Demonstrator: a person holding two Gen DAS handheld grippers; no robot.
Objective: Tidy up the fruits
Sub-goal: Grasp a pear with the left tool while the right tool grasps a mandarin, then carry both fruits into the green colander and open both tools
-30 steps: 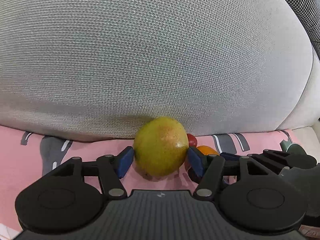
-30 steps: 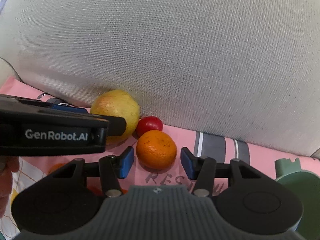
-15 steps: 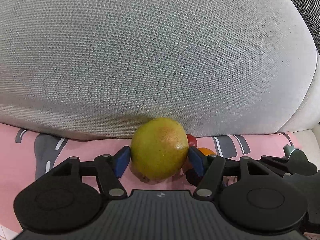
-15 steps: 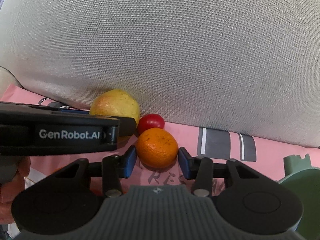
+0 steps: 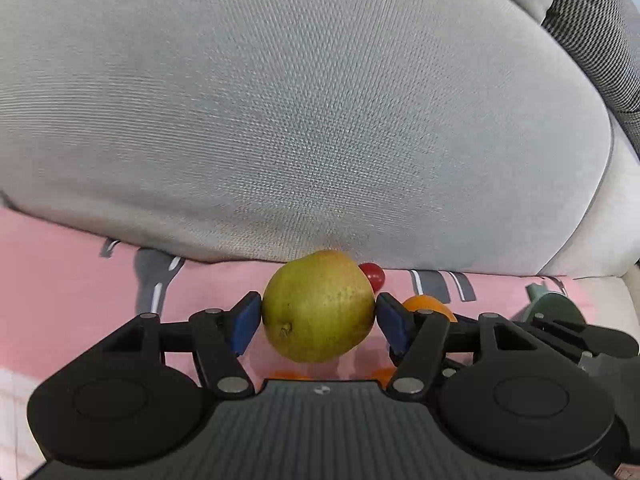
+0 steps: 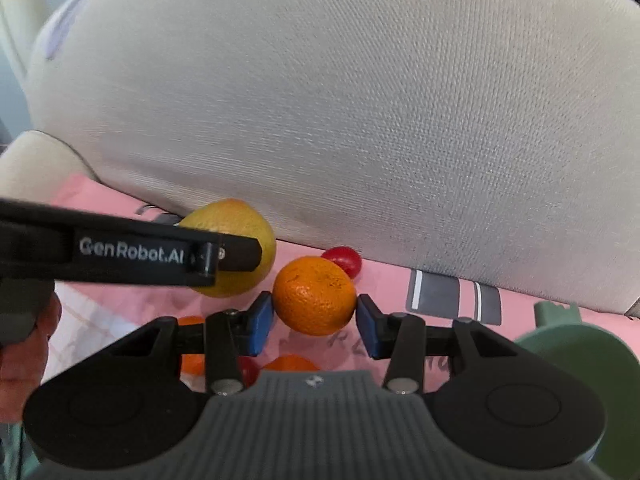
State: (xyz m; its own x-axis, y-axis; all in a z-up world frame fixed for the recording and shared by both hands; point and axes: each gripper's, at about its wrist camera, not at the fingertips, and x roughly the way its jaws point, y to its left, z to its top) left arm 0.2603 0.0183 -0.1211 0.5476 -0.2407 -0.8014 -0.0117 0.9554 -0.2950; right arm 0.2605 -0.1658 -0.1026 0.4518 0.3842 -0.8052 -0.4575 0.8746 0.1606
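My left gripper (image 5: 319,322) is shut on a yellow-green pear (image 5: 319,306) and holds it just above the pink mat (image 5: 68,280). The pear also shows in the right wrist view (image 6: 240,220), partly behind the left gripper's black arm (image 6: 132,250). My right gripper (image 6: 315,320) is shut on an orange (image 6: 315,295), lifted a little off the mat. The orange peeks out behind my left gripper's right finger (image 5: 428,306). A small red tomato (image 6: 344,259) lies on the mat against the grey cushion, also seen in the left wrist view (image 5: 374,274).
A big grey cushion (image 6: 360,100) fills the back. A green bowl (image 6: 576,356) stands at the right, also seen in the left wrist view (image 5: 554,308). More orange fruit pieces (image 6: 192,360) lie on the mat under my right gripper. A hand (image 6: 24,356) shows at left.
Both grippers have closed on their fruits and lifted them: the left took the pear, which is tilted with its stem end towards me, and the right took the orange. Both views have risen.
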